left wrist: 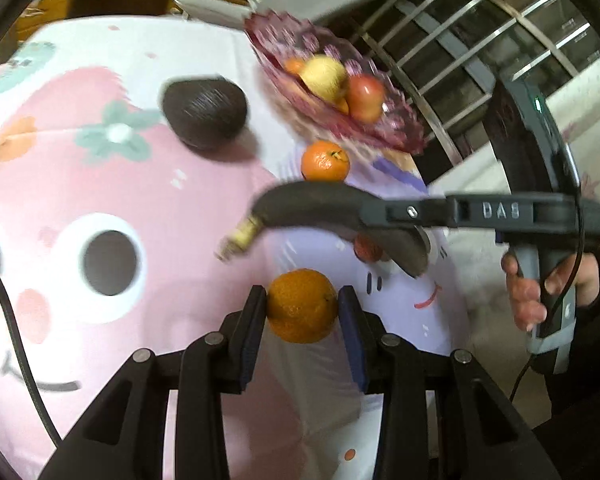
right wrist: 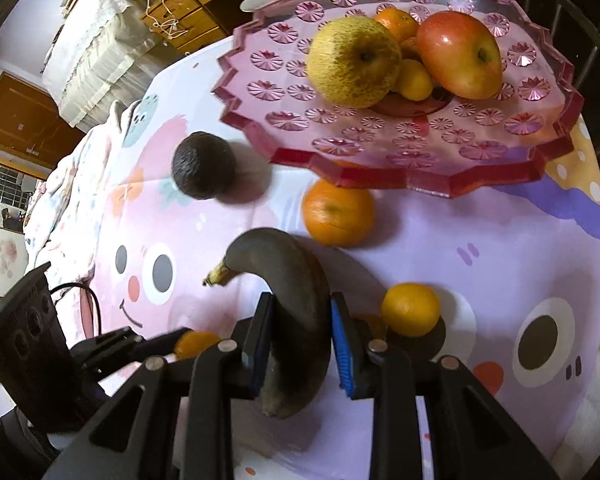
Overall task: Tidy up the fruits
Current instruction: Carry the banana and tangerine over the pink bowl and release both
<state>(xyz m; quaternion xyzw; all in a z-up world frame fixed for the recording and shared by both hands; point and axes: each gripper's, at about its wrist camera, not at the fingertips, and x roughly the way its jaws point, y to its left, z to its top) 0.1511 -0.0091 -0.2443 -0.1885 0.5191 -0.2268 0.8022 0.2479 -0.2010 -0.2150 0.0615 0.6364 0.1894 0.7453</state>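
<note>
My left gripper [left wrist: 302, 296] is shut on an orange [left wrist: 302, 306], held just above the cartoon tablecloth. My right gripper [right wrist: 302, 300] is shut on a blackened banana [right wrist: 296, 320], its stem pointing left; the left wrist view shows that banana [left wrist: 332, 212] lifted off the cloth. A pink glass dish [right wrist: 420, 176] stands at the back with a yellow pear [right wrist: 354, 62], a red apple [right wrist: 460, 54] and small oranges in it. On the cloth lie a dark avocado [right wrist: 203, 166], an orange [right wrist: 338, 212] under the dish rim and a mandarin [right wrist: 410, 310].
The table is round, and its cloth [left wrist: 100, 160] hangs over the edge. A metal window grille [left wrist: 480, 40] stands close behind the dish on the right. Wooden drawers [right wrist: 188, 12] are behind the table. A hand [left wrist: 528, 292] holds the right gripper's handle.
</note>
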